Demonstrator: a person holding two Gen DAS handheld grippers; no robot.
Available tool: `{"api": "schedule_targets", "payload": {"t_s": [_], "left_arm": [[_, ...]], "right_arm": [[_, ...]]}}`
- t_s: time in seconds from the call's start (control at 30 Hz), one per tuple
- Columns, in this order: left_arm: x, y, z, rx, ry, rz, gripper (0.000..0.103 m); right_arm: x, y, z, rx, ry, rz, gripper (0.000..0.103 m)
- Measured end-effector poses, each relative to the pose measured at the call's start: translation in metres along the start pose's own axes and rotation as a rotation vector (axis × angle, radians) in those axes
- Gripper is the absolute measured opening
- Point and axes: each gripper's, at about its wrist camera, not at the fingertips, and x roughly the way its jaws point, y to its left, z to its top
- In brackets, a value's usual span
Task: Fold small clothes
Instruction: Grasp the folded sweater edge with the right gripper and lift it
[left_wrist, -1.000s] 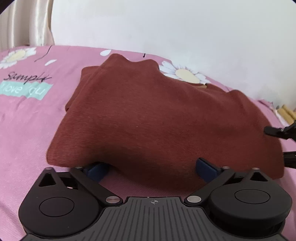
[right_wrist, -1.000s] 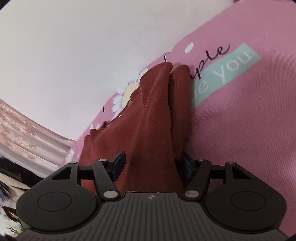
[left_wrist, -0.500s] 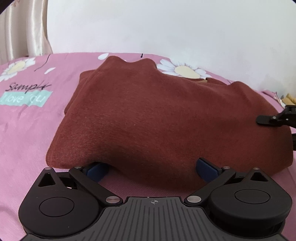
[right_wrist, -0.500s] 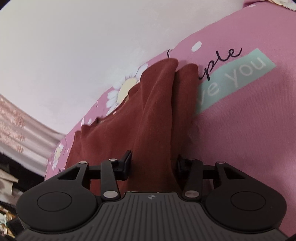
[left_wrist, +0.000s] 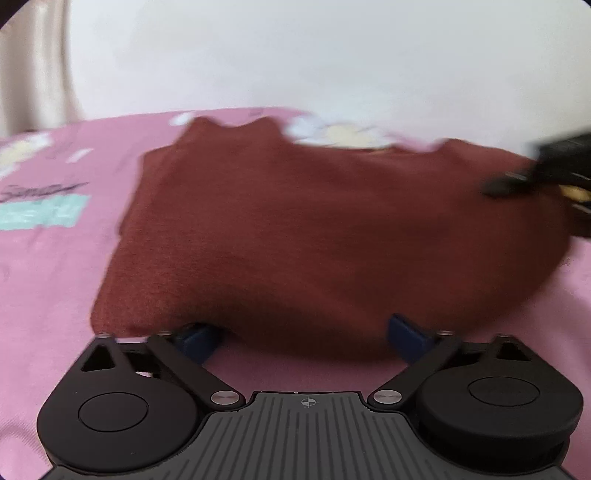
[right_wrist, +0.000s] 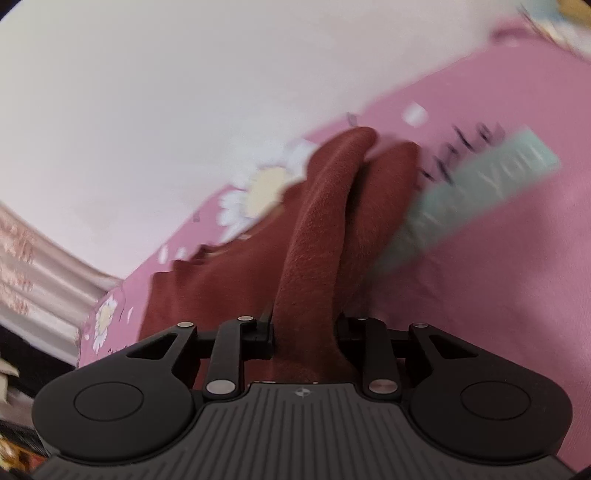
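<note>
A folded rust-brown garment (left_wrist: 314, 229) lies on a pink printed sheet (left_wrist: 55, 277). My left gripper (left_wrist: 303, 332) is open, its blue pads spread wide at the garment's near edge, with cloth draped over the gap. My right gripper (right_wrist: 304, 325) is shut on a raised fold of the same garment (right_wrist: 314, 240) and shows blurred at the garment's right end in the left wrist view (left_wrist: 546, 173). Both views are blurred by motion.
The sheet carries daisy prints (right_wrist: 262, 192) and a teal label with lettering (right_wrist: 480, 195). A white wall (left_wrist: 295, 55) rises behind the bed. Curtains (right_wrist: 33, 288) hang at the left, with dark clutter below them.
My right gripper has closed from open onto the garment's fold. Both cameras have shifted, and the right gripper has risen at the garment's right end. The left gripper stays open.
</note>
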Motion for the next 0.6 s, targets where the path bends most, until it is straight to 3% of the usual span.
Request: {"api": "schedule_targets", "payload": {"t_s": [0.07, 0.13, 0.23, 0.3, 0.43, 0.5, 0.53, 0.57, 0.6], "left_arm": [[-0.028, 0.014, -0.005, 0.025, -0.061, -0.147, 0.103], [-0.059, 0.028, -0.010, 0.058, -0.173, -0.197, 0.103], [-0.100, 0.057, -0.016, 0.049, -0.353, -0.131, 0.103], [-0.112, 0.085, -0.018, -0.036, -0.419, -0.037, 0.103], [-0.107, 0.150, -0.024, -0.308, -0.427, 0.128, 0.103], [-0.103, 0.174, -0.027, -0.420, -0.407, 0.156, 0.103], [-0.105, 0.184, -0.028, -0.459, -0.404, 0.155, 0.103], [-0.106, 0.190, -0.030, -0.489, -0.410, 0.153, 0.103], [-0.110, 0.193, -0.032, -0.503, -0.423, 0.155, 0.103]], "right_arm": [[0.003, 0.032, 0.002, -0.080, -0.014, -0.039, 0.030], [0.008, 0.070, -0.004, -0.182, -0.035, -0.083, 0.030], [0.025, 0.131, -0.023, -0.356, -0.061, -0.150, 0.030], [0.044, 0.168, -0.038, -0.454, -0.060, -0.178, 0.030], [0.088, 0.226, -0.071, -0.566, -0.012, -0.124, 0.031], [0.119, 0.243, -0.088, -0.613, 0.086, -0.103, 0.061], [0.130, 0.248, -0.097, -0.630, 0.147, -0.077, 0.061], [0.132, 0.252, -0.105, -0.645, 0.172, -0.044, 0.054], [0.126, 0.253, -0.113, -0.675, 0.161, -0.003, 0.054]]}}
